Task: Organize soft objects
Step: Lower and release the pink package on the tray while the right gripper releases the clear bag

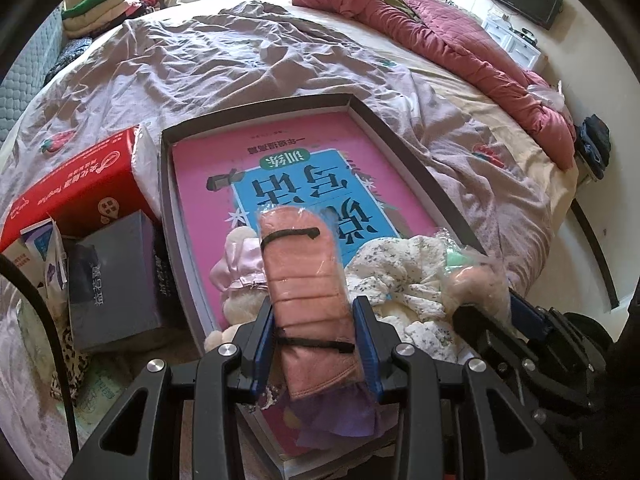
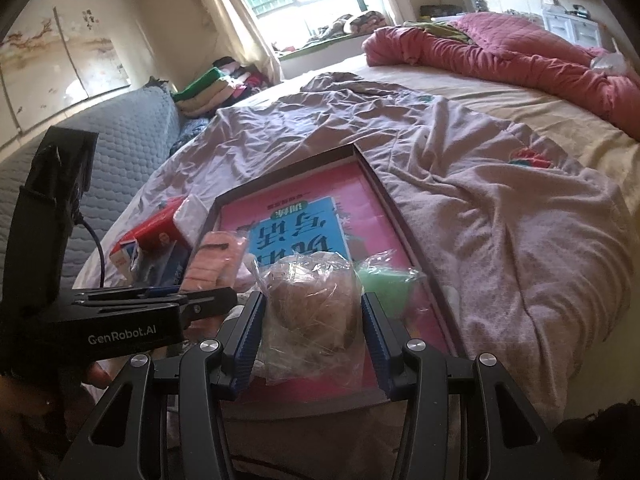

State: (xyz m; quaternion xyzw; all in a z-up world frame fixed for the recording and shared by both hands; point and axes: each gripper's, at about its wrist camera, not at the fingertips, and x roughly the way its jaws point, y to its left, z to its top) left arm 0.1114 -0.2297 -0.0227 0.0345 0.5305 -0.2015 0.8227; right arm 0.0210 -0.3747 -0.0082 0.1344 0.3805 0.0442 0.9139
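Note:
My left gripper is shut on a rolled pink cloth bundle in clear wrap with two black ties, held above the near end of a shallow grey box lined with a pink book. The bundle also shows in the right wrist view. My right gripper has its pads on both sides of a brown fuzzy item in a clear plastic bag, over the box. A floral white cloth, a pale pink satin item and a green bagged item lie in the box.
A red carton, a grey box and a small white-blue carton sit left of the box on the bed. A rumpled mauve sheet covers the bed; a red quilt lies at the far right. Folded clothes are stacked at the far left.

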